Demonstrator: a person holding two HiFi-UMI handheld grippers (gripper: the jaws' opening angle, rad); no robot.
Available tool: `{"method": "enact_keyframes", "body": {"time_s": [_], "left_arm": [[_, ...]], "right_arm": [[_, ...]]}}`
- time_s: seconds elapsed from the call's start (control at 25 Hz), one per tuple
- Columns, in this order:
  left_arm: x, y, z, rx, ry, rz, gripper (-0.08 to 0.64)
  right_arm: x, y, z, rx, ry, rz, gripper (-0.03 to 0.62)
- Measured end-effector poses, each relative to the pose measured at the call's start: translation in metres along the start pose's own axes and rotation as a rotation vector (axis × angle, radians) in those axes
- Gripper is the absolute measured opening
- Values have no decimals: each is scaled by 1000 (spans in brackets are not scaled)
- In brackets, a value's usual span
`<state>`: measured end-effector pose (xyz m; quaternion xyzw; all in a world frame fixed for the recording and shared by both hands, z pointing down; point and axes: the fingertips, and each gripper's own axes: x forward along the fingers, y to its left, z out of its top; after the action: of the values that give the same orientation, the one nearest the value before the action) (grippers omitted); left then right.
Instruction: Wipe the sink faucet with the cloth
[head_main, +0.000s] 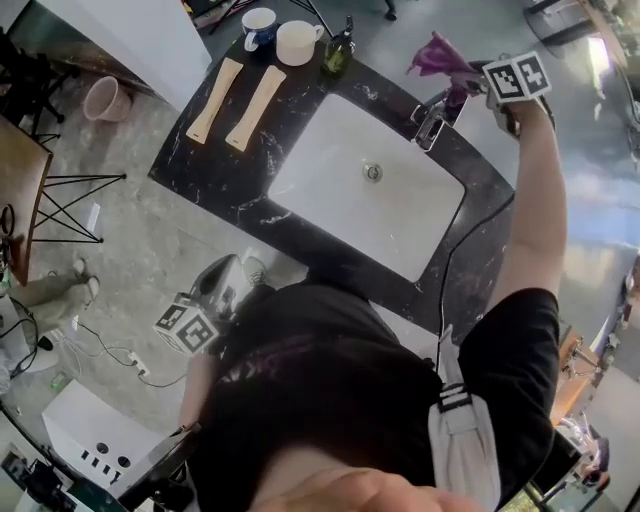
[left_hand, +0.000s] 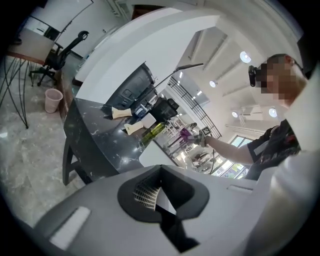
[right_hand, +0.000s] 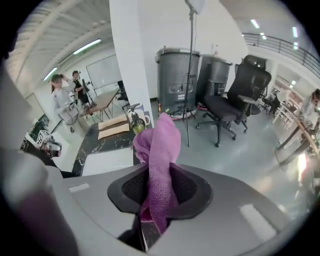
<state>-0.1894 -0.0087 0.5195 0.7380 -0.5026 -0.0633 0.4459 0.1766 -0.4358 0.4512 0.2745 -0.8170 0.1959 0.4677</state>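
The purple cloth (right_hand: 159, 150) is pinched in the right gripper (right_hand: 157, 210), its bunched end poking past the jaws, close above the faucet (head_main: 432, 118) and seemingly off it. The step in hand looks like bringing cloth to faucet, so the next move calls for lowering the bunch onto the spout and rubbing. The left gripper (left_hand: 161, 197), jaws together and empty, hangs well away.

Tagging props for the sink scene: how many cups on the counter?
2. A white-and-blue cup at the counter's far edge; a cream mug beside it, by the bottle. None look hidden.
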Motion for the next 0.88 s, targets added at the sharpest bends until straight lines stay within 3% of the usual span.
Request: {"method": "enact_keyframes", "body": {"time_s": [0.12,0.24,0.4,0.56,0.72,0.88], "left_arm": [[14,-11,-2,20,31,-33,0],[32,-27,-8,61,74,-69,0],[47,-42,-13,101,119,-103,0],[54,-50,-12,126,138,-123,0],[56,-56,-11,143,137,-130,0],[52,-56,-9,146,118,-115,0]], "right_arm": [[-17,6,-13,25,-158,-60,106],[-29,38,-23,-10,-267,-78,106],[-45,110,-56,-111,-335,-69,106],[-32,159,-95,-150,-322,-63,104],[7,130,-107,-96,-263,-122,104],[13,67,-100,44,-275,-268,104]]}}
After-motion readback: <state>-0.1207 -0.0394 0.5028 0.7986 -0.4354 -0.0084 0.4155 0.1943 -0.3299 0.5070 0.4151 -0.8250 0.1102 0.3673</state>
